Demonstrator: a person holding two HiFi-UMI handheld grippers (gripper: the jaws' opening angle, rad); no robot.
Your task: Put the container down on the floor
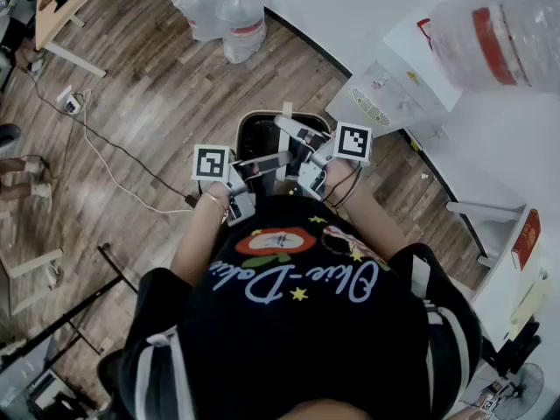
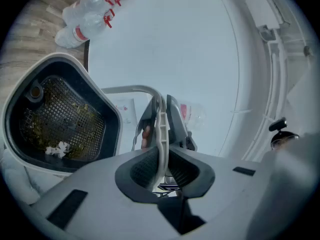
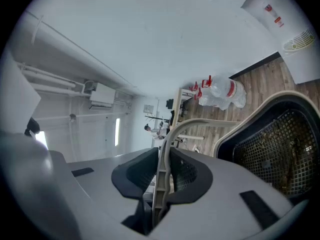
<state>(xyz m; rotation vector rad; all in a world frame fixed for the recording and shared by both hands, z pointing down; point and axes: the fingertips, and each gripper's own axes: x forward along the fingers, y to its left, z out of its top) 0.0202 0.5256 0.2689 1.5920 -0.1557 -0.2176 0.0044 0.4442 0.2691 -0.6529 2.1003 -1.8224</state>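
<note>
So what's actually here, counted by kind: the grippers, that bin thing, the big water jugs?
Hand-held grippers: 2, the left hand-held gripper and the right hand-held gripper, both clamped on the container's handle
Container with mesh basket: 1
Water jugs: 4, with 3 floor jugs by the wall and 1 raised jug at the right
Total: 7

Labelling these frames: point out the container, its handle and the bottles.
container point(image 2: 70, 68): left gripper view, dark inner wall just below the rim.
handle point(image 2: 125, 89): left gripper view, straight bar ahead of the jaws.
bottles point(image 1: 243, 20): head view, body of the nearest bottle.
</note>
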